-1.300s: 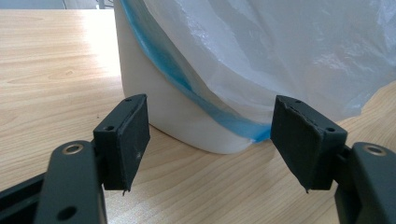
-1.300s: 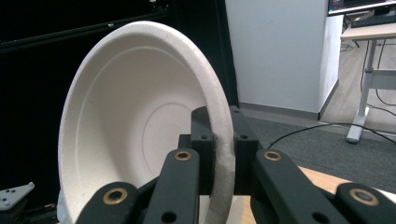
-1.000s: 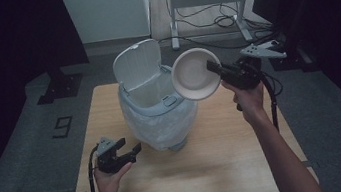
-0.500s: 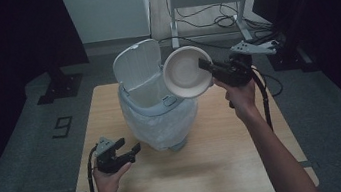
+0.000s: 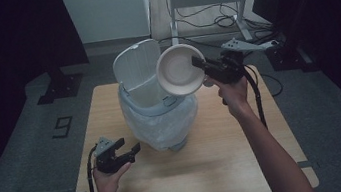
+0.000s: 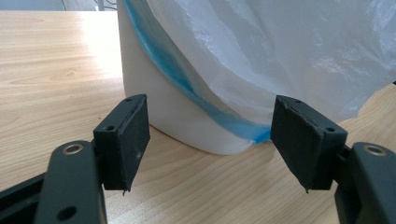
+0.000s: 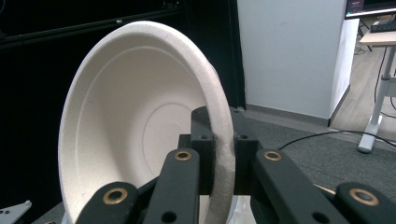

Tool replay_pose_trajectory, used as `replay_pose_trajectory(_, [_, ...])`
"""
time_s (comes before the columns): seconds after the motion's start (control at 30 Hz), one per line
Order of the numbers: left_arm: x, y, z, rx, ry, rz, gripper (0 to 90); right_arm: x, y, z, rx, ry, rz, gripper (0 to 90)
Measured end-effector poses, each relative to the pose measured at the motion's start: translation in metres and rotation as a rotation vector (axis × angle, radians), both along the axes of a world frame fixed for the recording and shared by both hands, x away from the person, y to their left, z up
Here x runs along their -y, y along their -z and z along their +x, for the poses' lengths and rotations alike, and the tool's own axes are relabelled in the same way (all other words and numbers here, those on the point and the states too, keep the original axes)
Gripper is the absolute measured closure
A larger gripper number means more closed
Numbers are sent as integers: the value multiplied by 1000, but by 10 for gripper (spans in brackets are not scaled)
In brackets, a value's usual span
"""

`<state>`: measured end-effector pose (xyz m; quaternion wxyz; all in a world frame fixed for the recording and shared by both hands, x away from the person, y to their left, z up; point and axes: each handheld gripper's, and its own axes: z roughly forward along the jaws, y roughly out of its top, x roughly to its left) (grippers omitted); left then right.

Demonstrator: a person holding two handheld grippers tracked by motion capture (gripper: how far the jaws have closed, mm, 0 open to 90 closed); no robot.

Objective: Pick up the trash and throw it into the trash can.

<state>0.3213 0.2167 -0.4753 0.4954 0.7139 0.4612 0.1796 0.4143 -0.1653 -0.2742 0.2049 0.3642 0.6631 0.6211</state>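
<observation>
Bowl first: the white round paper bowl (image 5: 178, 69) hangs on edge over the white lidded waste bin lined with a clear plastic bag (image 5: 158, 113), having drifted toward nine o'clock since a second ago, so dropping it in looks close. Open room lies at five o'clock on the pale wooden table (image 5: 228, 163). Right gripper (image 7: 219, 158) pinches the bowl's rim; left gripper (image 5: 128, 152) rests spread at seven o'clock.
</observation>
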Motion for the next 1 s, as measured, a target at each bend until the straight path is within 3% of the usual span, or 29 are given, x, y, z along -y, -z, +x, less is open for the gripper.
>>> replay_pose_trajectory(1.0, [-1,1,1,-9,7,-2,284,-33,0,26,-10,-13,-38,834])
